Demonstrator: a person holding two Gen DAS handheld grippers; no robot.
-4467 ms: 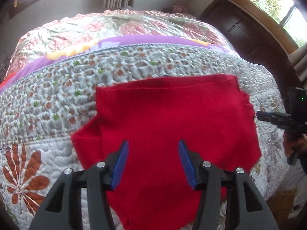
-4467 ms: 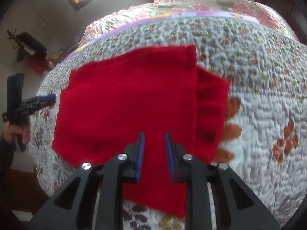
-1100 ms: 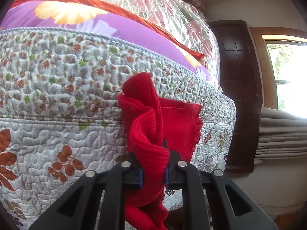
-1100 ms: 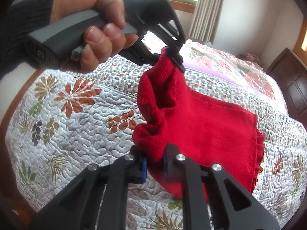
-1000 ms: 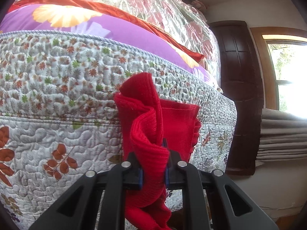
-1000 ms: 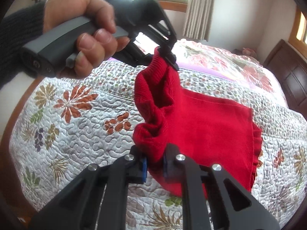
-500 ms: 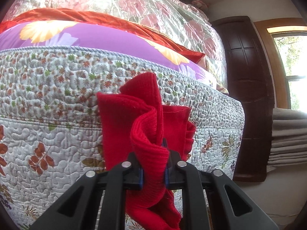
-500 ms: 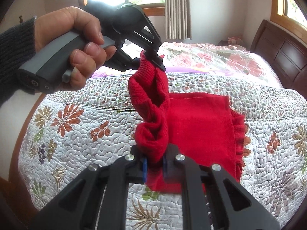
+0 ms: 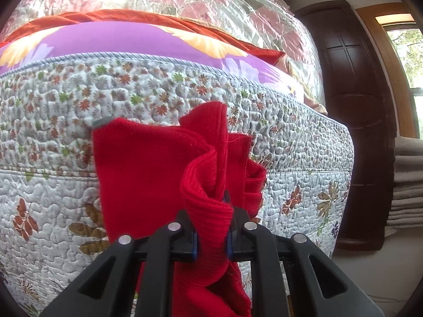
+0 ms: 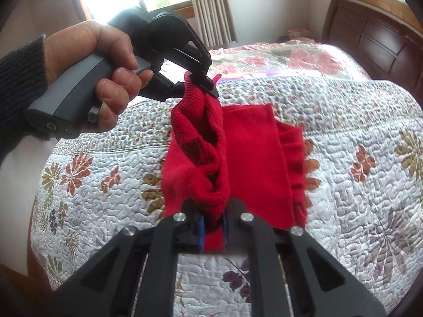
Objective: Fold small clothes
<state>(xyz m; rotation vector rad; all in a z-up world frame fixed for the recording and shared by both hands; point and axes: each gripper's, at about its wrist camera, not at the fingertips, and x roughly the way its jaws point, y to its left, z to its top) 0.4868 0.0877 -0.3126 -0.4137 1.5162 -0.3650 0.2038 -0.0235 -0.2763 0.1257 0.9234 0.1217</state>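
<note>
A small red knit garment (image 10: 253,158) lies on the quilted bed, one side lifted and carried over the rest. My right gripper (image 10: 213,224) is shut on a bunched near corner of it. In the right wrist view, my left gripper (image 10: 203,84) pinches the far lifted corner above the bed, held by a hand (image 10: 100,60) in a dark sleeve. In the left wrist view, the red garment (image 9: 158,171) hangs in folds from my left gripper (image 9: 211,235), which is shut on a thick roll of knit. A ruffled hem (image 10: 296,169) lies flat on the right.
The floral quilt (image 10: 357,185) covers the bed, with a purple and orange blanket (image 9: 132,39) and a shiny floral cover (image 9: 211,5) behind. A dark wooden headboard (image 10: 375,37) stands far right. Curtains (image 10: 211,8) and windows line the far wall. The bed edge drops off at left.
Both grippers have carried the lifted edge of the red garment rightwards over its flat part. The lifted flap now covers more of the garment, and the exposed flat area is narrower.
</note>
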